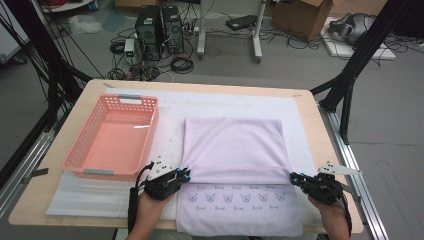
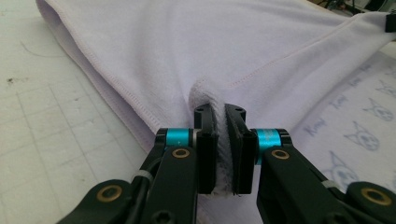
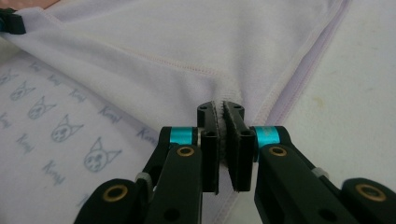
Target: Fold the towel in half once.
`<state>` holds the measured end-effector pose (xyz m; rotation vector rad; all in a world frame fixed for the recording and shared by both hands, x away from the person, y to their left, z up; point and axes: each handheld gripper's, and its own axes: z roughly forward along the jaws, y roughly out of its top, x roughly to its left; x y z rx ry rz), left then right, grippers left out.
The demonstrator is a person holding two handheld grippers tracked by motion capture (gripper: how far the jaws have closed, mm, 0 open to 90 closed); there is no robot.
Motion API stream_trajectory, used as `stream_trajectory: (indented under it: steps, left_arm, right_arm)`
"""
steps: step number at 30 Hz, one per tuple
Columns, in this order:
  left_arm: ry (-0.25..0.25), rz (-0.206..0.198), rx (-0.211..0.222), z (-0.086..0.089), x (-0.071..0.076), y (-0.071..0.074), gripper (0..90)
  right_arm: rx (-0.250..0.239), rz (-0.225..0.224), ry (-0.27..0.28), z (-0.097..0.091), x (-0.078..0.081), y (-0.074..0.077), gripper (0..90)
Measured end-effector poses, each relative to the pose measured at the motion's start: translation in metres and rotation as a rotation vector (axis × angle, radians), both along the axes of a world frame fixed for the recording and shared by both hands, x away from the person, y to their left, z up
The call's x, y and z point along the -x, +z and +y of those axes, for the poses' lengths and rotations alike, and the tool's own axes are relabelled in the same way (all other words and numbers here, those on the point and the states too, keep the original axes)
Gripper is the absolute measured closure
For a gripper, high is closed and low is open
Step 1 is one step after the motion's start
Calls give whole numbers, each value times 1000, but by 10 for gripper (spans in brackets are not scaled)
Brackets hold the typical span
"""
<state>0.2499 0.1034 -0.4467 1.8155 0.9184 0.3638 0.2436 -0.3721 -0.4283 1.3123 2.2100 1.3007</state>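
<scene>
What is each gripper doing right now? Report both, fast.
Left gripper: closed on the folded lilac towel's edge.
Right gripper: closed on the same towel's edge.

The work surface is a light wooden table [image 1: 307,107] with rounded corners, standing on a grey floor. A white padded mat [image 1: 227,102] printed with a faint grid covers most of the tabletop, leaving bare wood along the far edge and both sides. Two items rest directly on the mat. A pink plastic basket [image 1: 111,136] with perforated walls sits on the left half. A pale lilac towel [image 1: 235,150] lies just beside it on the right, folded over itself, with a row of printed cat faces exposed along its near portion.
</scene>
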Motion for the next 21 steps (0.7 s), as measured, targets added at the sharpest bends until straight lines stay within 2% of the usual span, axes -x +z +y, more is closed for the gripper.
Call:
stream_trajectory:
  steps: [9, 21]
  left_arm:
    - [-6, -17, 14, 2, 30, 3, 828]
    - [-7, -3, 32, 4, 59, 3, 820]
  right_arm:
    - [1, -8, 12, -6, 29, 3, 853]
    - [-13, -14, 27, -12, 59, 6, 853]
